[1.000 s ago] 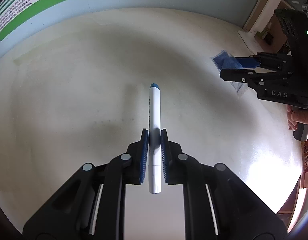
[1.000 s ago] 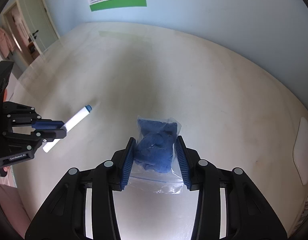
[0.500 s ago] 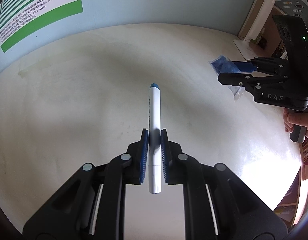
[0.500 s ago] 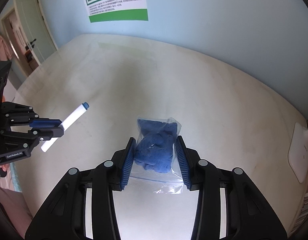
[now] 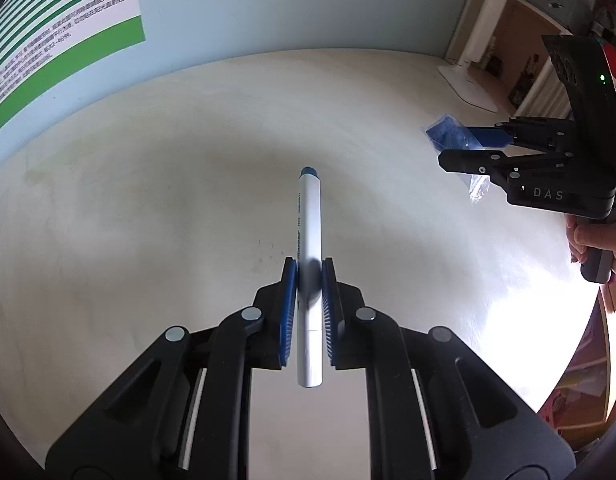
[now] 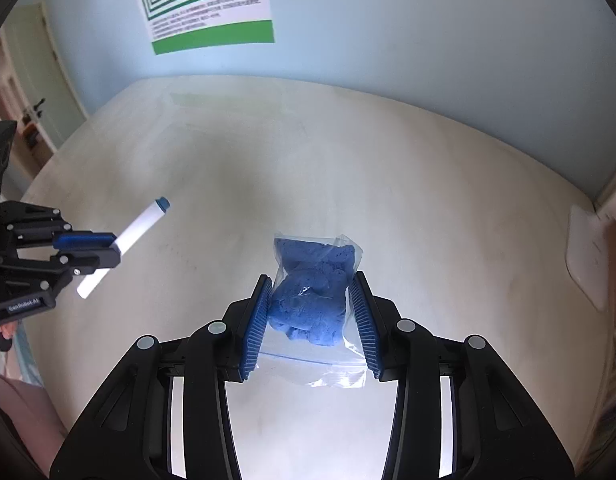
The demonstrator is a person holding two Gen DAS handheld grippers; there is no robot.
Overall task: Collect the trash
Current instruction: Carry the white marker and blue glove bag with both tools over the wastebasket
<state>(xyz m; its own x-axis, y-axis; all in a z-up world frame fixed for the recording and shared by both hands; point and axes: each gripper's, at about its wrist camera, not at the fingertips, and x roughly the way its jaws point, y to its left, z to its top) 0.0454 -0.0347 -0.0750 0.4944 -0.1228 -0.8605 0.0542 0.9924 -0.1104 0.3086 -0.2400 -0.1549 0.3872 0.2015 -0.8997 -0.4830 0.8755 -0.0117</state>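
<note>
My left claw [image 5: 309, 280] was pinching a white marker [image 5: 309, 240] about halfway along its barrel. The marker's long axis ran straight ahead along the fingers, blue cap pointing away from me, tail end poking back between the arms, all of it lifted off the pale counter [image 5: 148, 220]. My right claw [image 6: 312, 300] was pressed in on a clear plastic bag [image 6: 313, 292] with a crumpled blue lump inside; the bag's sealed end trailed back toward me and the bag hung clear of the counter too. From the right wrist view, the marker sat well off to the left of the bag, the two claws apart and roughly level. I saw no bin in either view, so I judged the next move depended on finding where to drop both; neither hand looked nearer to one.
</note>
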